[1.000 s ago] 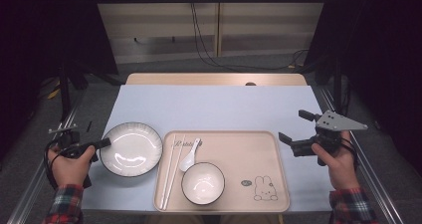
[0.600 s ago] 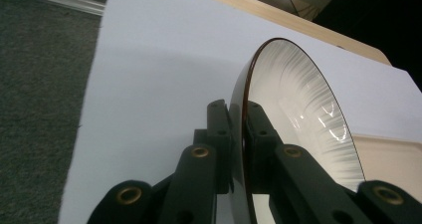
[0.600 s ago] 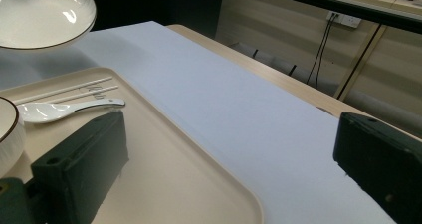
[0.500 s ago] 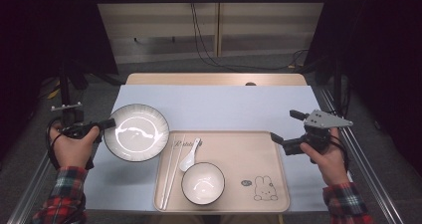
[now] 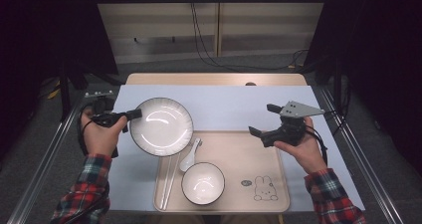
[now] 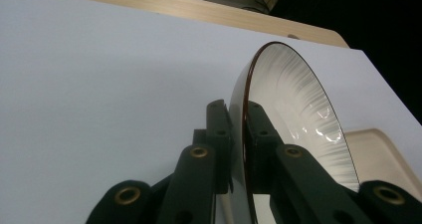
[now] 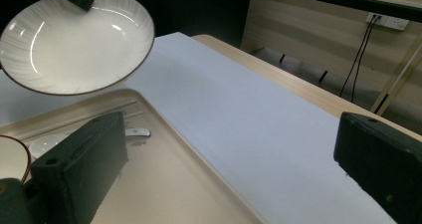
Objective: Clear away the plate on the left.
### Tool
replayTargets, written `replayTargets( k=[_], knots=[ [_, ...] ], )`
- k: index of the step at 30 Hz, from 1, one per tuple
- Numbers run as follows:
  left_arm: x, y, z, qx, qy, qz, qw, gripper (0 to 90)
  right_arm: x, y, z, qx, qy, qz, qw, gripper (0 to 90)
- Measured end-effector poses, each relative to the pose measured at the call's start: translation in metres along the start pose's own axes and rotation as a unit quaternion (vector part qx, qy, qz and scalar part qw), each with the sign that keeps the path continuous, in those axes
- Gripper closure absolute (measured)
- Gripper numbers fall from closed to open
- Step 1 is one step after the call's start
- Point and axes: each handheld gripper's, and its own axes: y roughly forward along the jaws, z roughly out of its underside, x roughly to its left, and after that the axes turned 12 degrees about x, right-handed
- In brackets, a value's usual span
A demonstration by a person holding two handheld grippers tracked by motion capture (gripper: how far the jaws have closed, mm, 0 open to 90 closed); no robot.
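A white plate with a dark rim [image 5: 161, 126] hangs tilted in the air over the tray's left end, and my left gripper [image 5: 133, 113] is shut on its left rim. In the left gripper view the plate [image 6: 293, 109] stands edge-on between the two black pads [image 6: 220, 129]. From the right gripper view the plate [image 7: 74, 40] floats at the upper left. My right gripper [image 5: 263, 119] is open, held over the tray's right end with nothing between its jaws. A beige tray [image 5: 249, 154] holds a small white bowl [image 5: 202, 182], a white spoon [image 5: 189, 157] and chopsticks [image 5: 170, 176].
A pale blue mat [image 5: 229, 102] covers the wooden table [image 5: 214, 78]. The tray has a rabbit drawing [image 5: 264, 188] at its right front. Metal rails [image 5: 358, 149] run along both sides of the table. Cables [image 5: 199, 30] hang at the wall behind.
The left gripper has lifted the plate off the mat and carried it up and rightward, tilted, over the tray's left end. The right gripper has moved leftward over the tray.
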Motion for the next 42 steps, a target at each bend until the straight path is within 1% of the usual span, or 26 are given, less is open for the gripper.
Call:
replayTargets(
  k=[1, 2, 5, 6, 7, 10, 11, 12, 15, 18, 20, 23, 25, 27, 29, 30, 31, 32, 35, 36, 37, 38, 39, 40, 41, 42],
  knots=[
    [0.000, 0.000, 0.000, 0.000, 0.000, 0.000, 1.0000, 84.0, 0.000, 0.000, 0.000, 0.000, 0.000, 0.000, 1.0000, 0.1],
    [-0.009, 0.007, -0.005, 0.004, 0.007, 0.005, 1.0000, 84.0, 0.003, 0.005, -0.003, 0.002, 0.001, -0.006, 1.0000, 0.2],
    [-0.022, 0.017, -0.010, 0.010, 0.022, 0.010, 0.9997, 83.8, 0.007, 0.011, -0.007, 0.000, -0.003, -0.009, 1.0000, 0.2],
    [-0.027, 0.020, -0.012, 0.009, 0.020, 0.014, 0.9997, 83.8, 0.008, 0.014, -0.008, 0.000, -0.003, -0.011, 0.9999, 0.1],
    [-0.029, 0.022, -0.014, 0.012, 0.027, 0.015, 0.9995, 83.8, 0.009, 0.016, -0.009, 0.001, -0.002, -0.011, 0.9999, 0.2],
    [-0.042, 0.030, -0.019, 0.017, 0.042, 0.025, 0.9987, 83.7, 0.011, 0.023, -0.012, 0.000, 0.003, -0.020, 0.9998, 0.7],
    [-0.047, 0.033, -0.020, 0.016, 0.042, 0.029, 0.9986, 83.7, 0.011, 0.025, -0.012, 0.000, 0.006, -0.021, 0.9998, 0.7],
    [-0.050, 0.035, -0.022, 0.016, 0.048, 0.032, 0.9982, 83.7, 0.012, 0.027, -0.013, 0.000, 0.008, -0.020, 0.9998, 0.6],
    [-0.064, 0.040, -0.026, 0.016, 0.058, 0.043, 0.9973, 83.6, 0.012, 0.033, -0.015, 0.000, 0.020, -0.025, 0.9995, 1.4],
    [-0.077, 0.043, -0.029, 0.014, 0.068, 0.056, 0.9960, 83.7, 0.013, 0.037, -0.016, 0.002, 0.022, -0.024, 0.9995, 6.6],
    [-0.085, 0.045, -0.029, 0.013, 0.073, 0.070, 0.9948, 83.7, 0.012, 0.040, -0.016, 0.006, 0.030, -0.028, 0.9991, 9.7],
    [-0.095, 0.047, -0.029, 0.012, 0.085, 0.084, 0.9927, 83.7, 0.012, 0.044, -0.016, 0.011, 0.039, -0.030, 0.9987, 11.2],
    [-0.102, 0.050, -0.028, 0.011, 0.086, 0.093, 0.9919, 83.7, 0.013, 0.046, -0.016, 0.012, 0.040, -0.038, 0.9984, 12.4],
    [-0.106, 0.052, -0.028, 0.014, 0.091, 0.102, 0.9905, 83.7, 0.013, 0.047, -0.016, 0.023, 0.051, -0.044, 0.9975, 15.0],
    [-0.108, 0.053, -0.027, 0.011, 0.088, 0.106, 0.9904, 83.7, 0.013, 0.048, -0.016, 0.029, 0.057, -0.048, 0.9968, 16.3],
    [-0.109, 0.055, -0.027, 0.011, 0.086, 0.119, 0.9891, 83.7, 0.010, 0.050, -0.014, 0.038, 0.070, -0.057, 0.9952, 21.4],
    [-0.110, 0.055, -0.026, 0.009, 0.087, 0.121, 0.9888, 83.7, 0.010, 0.051, -0.013, 0.040, 0.072, -0.064, 0.9946, 21.3],
    [-0.111, 0.055, -0.026, 0.009, 0.090, 0.122, 0.9884, 83.6, 0.009, 0.051, -0.013, 0.041, 0.081, -0.075, 0.9931, 22.6],
    [-0.113, 0.056, -0.025, 0.012, 0.094, 0.129, 0.9872, 83.3, 0.012, 0.053, -0.013, 0.042, 0.088, -0.096, 0.9906, 26.7],
    [-0.114, 0.056, -0.025, 0.012, 0.092, 0.127, 0.9875, 83.1, 0.013, 0.053, -0.013, 0.041, 0.089, -0.101, 0.9900, 30.7],
    [-0.115, 0.056, -0.024, 0.012, 0.096, 0.131, 0.9866, 82.9, 0.013, 0.054, -0.014, 0.041, 0.091, -0.110, 0.9889, 33.6],
    [-0.117, 0.056, -0.024, 0.014, 0.097, 0.131, 0.9866, 82.8, 0.015, 0.054, -0.014, 0.049, 0.097, -0.121, 0.9867, 35.6],
    [-0.118, 0.056, -0.023, 0.012, 0.100, 0.132, 0.9861, 82.6, 0.015, 0.054, -0.015, 0.056, 0.102, -0.126, 0.9852, 38.0],
    [-0.119, 0.056, -0.023, 0.012, 0.100, 0.135, 0.9857, 82.5, 0.016, 0.054, -0.016, 0.060, 0.108, -0.123, 0.9847, 38.2],
    [-0.119, 0.056, -0.023, 0.012, 0.100, 0.135, 0.9857, 82.5, 0.016, 0.053, -0.016, 0.061, 0.109, -0.125, 0.9842, 38.7],
    [-0.119, 0.056, -0.022, 0.010, 0.102, 0.139, 0.9849, 82.5, 0.015, 0.052, -0.016, 0.059, 0.115, -0.128, 0.9833, 40.5]
  ],
)
